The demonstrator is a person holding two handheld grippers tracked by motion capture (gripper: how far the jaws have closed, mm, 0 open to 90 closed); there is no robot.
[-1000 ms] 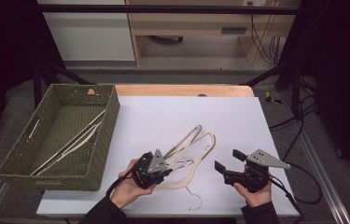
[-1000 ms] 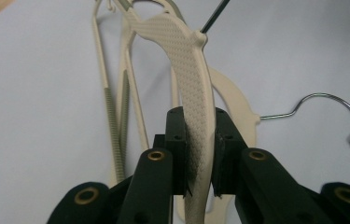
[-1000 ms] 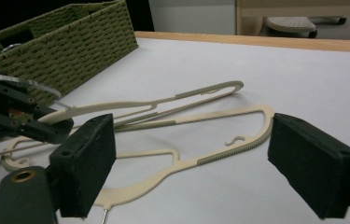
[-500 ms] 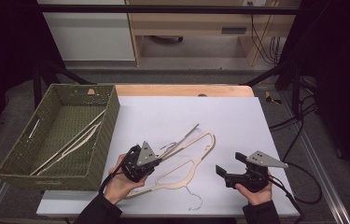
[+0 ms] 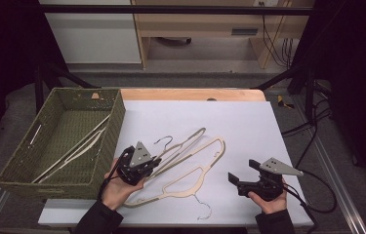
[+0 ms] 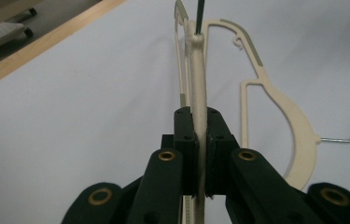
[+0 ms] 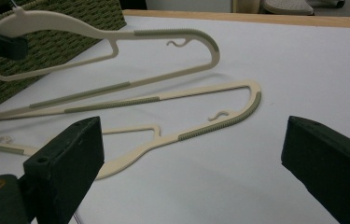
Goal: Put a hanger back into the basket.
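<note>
The left gripper (image 5: pixel 147 163) has just finished closing on the upper cream plastic clothes hanger with a dark wire hook (image 5: pixel 185 145); in the left gripper view its black pads (image 6: pixel 185 140) pinch the hanger's flat arm (image 6: pixel 199 102) between them. Against the picture from a second ago, that hanger now rides tilted off the white table top (image 5: pixel 249 122), one end raised toward the green woven basket (image 5: pixel 114 117) — so the pick looks made, and the carry to the basket is likely the next step. The right gripper (image 5: pixel 236 179) has just been opening; its jaws stand wide apart with nothing between them, near the table's front right.

Counted: two hangers outside the basket — the lifted one and a second cream hanger with a silver wire hook (image 5: pixel 190 183) lying flat. Cream hangers (image 5: pixel 80 146) lie in the basket; their number is unclear. One basket, two grippers.
</note>
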